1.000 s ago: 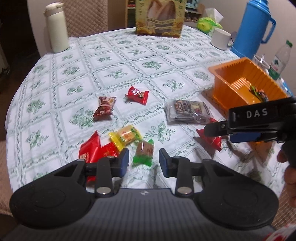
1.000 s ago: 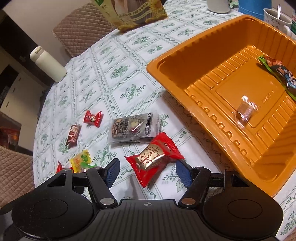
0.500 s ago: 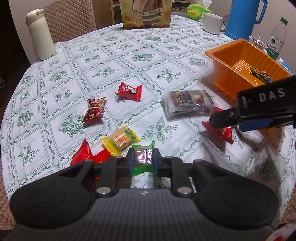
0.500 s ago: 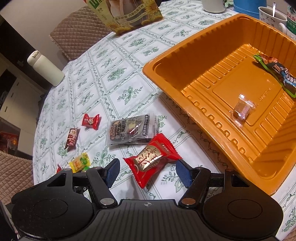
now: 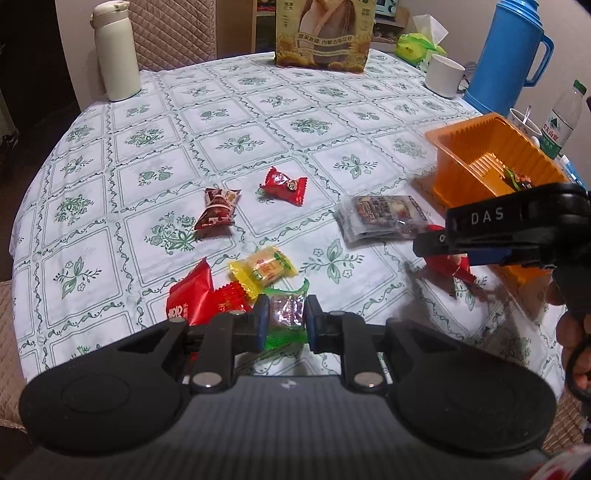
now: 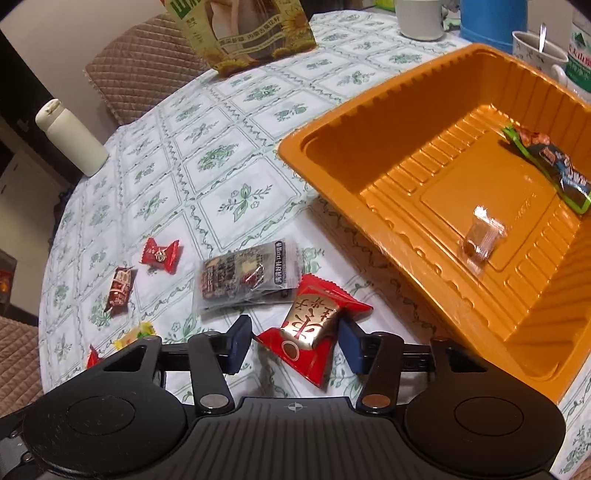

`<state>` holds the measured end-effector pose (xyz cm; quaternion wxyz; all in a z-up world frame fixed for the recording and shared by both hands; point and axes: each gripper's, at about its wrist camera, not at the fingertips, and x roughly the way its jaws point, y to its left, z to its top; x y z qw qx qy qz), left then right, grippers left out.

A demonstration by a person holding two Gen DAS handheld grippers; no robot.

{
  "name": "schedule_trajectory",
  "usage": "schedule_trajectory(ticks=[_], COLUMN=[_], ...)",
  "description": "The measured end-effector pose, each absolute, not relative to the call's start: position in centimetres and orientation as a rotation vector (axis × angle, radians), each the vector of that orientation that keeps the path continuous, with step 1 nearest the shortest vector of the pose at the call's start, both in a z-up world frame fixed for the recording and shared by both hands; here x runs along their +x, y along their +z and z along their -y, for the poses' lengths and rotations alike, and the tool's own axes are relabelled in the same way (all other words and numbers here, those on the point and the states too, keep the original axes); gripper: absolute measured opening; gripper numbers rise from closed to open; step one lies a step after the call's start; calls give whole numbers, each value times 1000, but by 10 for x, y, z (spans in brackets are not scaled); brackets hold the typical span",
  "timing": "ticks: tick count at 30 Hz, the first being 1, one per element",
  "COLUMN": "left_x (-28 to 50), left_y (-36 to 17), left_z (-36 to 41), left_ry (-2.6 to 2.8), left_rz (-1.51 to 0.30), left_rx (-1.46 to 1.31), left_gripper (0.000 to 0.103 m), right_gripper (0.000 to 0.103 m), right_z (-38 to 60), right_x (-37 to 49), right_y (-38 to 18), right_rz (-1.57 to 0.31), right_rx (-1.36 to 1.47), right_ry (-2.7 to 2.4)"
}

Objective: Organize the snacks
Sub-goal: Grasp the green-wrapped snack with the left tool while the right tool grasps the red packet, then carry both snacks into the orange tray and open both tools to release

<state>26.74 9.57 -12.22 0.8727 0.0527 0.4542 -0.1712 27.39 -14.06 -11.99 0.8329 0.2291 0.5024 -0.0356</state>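
My left gripper (image 5: 286, 321) is shut on a small green-wrapped brown candy (image 5: 286, 312) near the table's front edge. My right gripper (image 6: 294, 343) straddles a red and gold packet (image 6: 314, 321) lying on the cloth. Its jaws are closing; the right pad (image 6: 349, 343) touches the packet, while the left pad stands just clear of it. The orange tray (image 6: 369, 122) sits to the right and holds a clear-wrapped candy (image 6: 480, 236) and a green-edged packet (image 6: 550, 166). The right tool's black body (image 5: 498, 221) shows in the left wrist view.
Loose on the tablecloth are a dark clear packet (image 5: 384, 214), a red candy (image 5: 284, 184), a brown-red candy (image 5: 218, 206), a yellow candy (image 5: 262, 266) and red packets (image 5: 192, 299). At the back stand a white bottle (image 5: 116, 48), a snack box (image 5: 323, 33), a cup (image 5: 443, 75) and a blue thermos (image 5: 506, 55).
The left jaws closed onto the green-wrapped candy and stayed shut. The right jaws narrowed around the red and gold packet, and that gripper tipped slightly.
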Motion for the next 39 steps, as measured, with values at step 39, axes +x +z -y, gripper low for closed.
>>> schedule_trajectory(ticks=[39], left_x=[184], left_y=[-63], left_z=[-54], left_ry=[-282], left_rz=[-854], left_rx=[59], left_gripper=[18], right_gripper=[28], right_z=[167], right_x=[188], right_y=[-59], right_rz=[-951], right_rx=[329], right_ry=[343])
